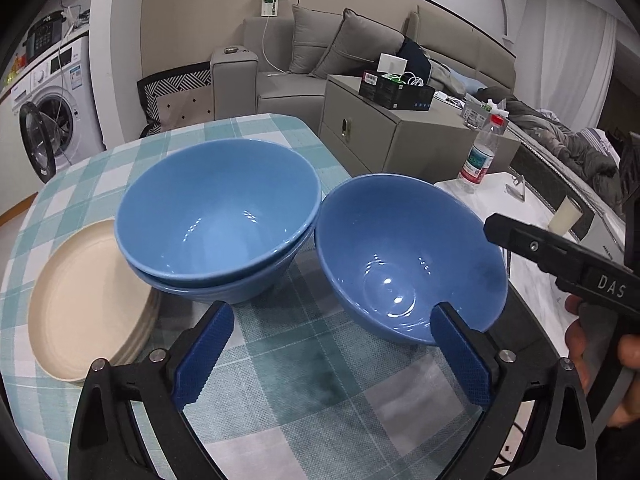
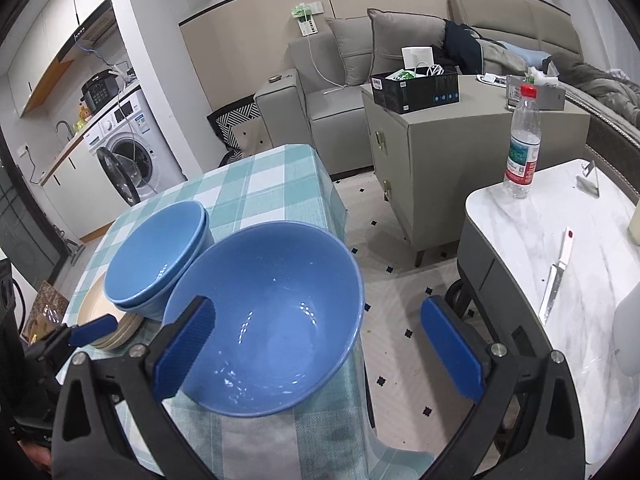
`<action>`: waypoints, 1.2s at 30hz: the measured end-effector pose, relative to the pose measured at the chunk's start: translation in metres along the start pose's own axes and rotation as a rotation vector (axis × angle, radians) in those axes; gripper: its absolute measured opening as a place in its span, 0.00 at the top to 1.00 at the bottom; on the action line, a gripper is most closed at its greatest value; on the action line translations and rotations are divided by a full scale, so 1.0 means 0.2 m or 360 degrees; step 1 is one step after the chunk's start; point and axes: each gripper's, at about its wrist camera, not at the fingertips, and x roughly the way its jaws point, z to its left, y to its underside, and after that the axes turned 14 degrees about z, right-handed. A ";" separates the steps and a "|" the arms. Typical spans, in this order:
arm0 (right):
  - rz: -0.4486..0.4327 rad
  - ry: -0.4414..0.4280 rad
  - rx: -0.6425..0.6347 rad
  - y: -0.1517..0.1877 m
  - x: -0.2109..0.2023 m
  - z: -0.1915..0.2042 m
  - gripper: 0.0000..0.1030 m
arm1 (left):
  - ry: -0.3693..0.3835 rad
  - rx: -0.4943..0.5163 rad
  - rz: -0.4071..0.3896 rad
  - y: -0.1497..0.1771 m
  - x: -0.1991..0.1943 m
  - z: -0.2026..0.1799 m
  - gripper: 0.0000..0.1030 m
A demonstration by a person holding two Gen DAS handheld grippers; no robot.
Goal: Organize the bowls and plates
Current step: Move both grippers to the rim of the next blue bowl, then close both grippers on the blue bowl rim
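Observation:
Two stacked blue bowls [image 1: 216, 216] stand on the checked tablecloth [image 1: 288, 360], beside a stack of cream plates [image 1: 88, 300] at their left. A single blue bowl [image 1: 404, 256] stands to their right near the table edge. My left gripper [image 1: 332, 344] is open, low over the cloth in front of the bowls, its right finger at the single bowl's near rim. My right gripper [image 2: 320, 344] is open; its left finger reaches over the single bowl [image 2: 272, 316], its right finger hangs past the table edge. The stacked bowls [image 2: 160, 252] and plates [image 2: 120, 328] lie left.
A marble-topped side table [image 2: 560, 248] stands at the right with a water bottle [image 2: 522, 140], a knife [image 2: 556, 276] and a cup [image 1: 564, 214]. A grey cabinet [image 2: 460, 148] and a sofa [image 2: 340, 64] stand behind. A washing machine [image 1: 52, 108] is at the far left.

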 end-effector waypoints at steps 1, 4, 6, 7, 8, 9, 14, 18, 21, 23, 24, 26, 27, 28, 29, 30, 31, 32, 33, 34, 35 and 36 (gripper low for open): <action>0.0012 -0.0005 0.0011 0.00 0.02 -0.01 0.00 | 0.0012 -0.0007 0.0000 0.00 0.01 0.00 0.09; 0.0001 -0.0003 0.0025 0.00 0.05 -0.02 0.00 | 0.0073 -0.0041 0.0007 -0.02 0.03 0.02 0.13; -0.0025 -0.0011 0.0030 0.00 0.06 -0.03 0.00 | 0.0060 -0.0049 0.0007 -0.03 0.05 0.01 0.15; -0.0024 -0.0030 0.0029 0.00 0.07 -0.04 0.00 | 0.0052 -0.0050 0.0011 -0.03 0.06 0.01 0.16; -0.0016 -0.0050 0.0037 0.00 0.07 -0.05 0.00 | 0.0049 -0.0051 0.0011 -0.03 0.07 0.01 0.17; -0.0008 -0.0079 0.0052 0.00 0.08 -0.05 0.00 | 0.0044 -0.0062 0.0016 -0.04 0.08 0.01 0.18; 0.0037 -0.0098 0.0082 0.00 0.13 -0.08 0.14 | 0.0072 -0.0107 0.0087 -0.08 0.14 0.01 0.26; 0.0063 -0.0135 0.0122 0.00 0.16 -0.12 0.19 | 0.0106 -0.0118 0.0115 -0.09 0.18 0.02 0.33; 0.0029 -0.0146 0.0110 0.01 0.17 -0.12 0.42 | 0.0123 -0.0121 0.0097 -0.09 0.20 0.02 0.36; 0.0033 -0.0150 0.0081 0.01 0.18 -0.12 0.48 | 0.0118 -0.0109 0.0088 -0.10 0.21 0.01 0.38; 0.0031 -0.0158 0.0069 0.01 0.18 -0.11 0.52 | 0.0112 -0.0102 0.0085 -0.10 0.21 0.01 0.41; 0.0036 -0.0173 0.0065 0.01 0.19 -0.11 0.62 | 0.0105 -0.0093 0.0090 -0.11 0.22 -0.01 0.42; 0.0035 -0.0178 0.0059 0.01 0.19 -0.11 0.63 | 0.0104 -0.0088 0.0093 -0.11 0.23 -0.01 0.43; 0.0043 -0.0181 0.0052 0.02 0.20 -0.10 0.66 | 0.0106 -0.0087 0.0093 -0.12 0.23 -0.01 0.44; 0.0047 -0.0185 0.0054 0.02 0.20 -0.11 0.70 | 0.0106 -0.0088 0.0092 -0.12 0.23 -0.01 0.46; 0.0045 -0.0186 0.0059 0.02 0.20 -0.11 0.71 | 0.0104 -0.0089 0.0089 -0.12 0.24 -0.01 0.49; 0.0042 -0.0183 0.0064 0.02 0.20 -0.11 0.72 | 0.0104 -0.0087 0.0087 -0.12 0.24 -0.02 0.51; 0.0045 -0.0179 0.0065 0.02 0.21 -0.11 0.75 | 0.0107 -0.0083 0.0084 -0.12 0.24 -0.02 0.52; 0.0048 -0.0174 0.0064 0.02 0.21 -0.11 0.76 | 0.0117 -0.0080 0.0078 -0.12 0.24 -0.02 0.56; 0.0047 -0.0165 0.0062 0.02 0.21 -0.11 0.76 | 0.0127 -0.0075 0.0075 -0.12 0.24 -0.03 0.59; 0.0043 -0.0157 0.0064 0.02 0.21 -0.11 0.78 | 0.0132 -0.0075 0.0073 -0.13 0.24 -0.03 0.60; 0.0041 -0.0150 0.0063 0.02 0.21 -0.11 0.79 | 0.0136 -0.0075 0.0071 -0.13 0.24 -0.04 0.63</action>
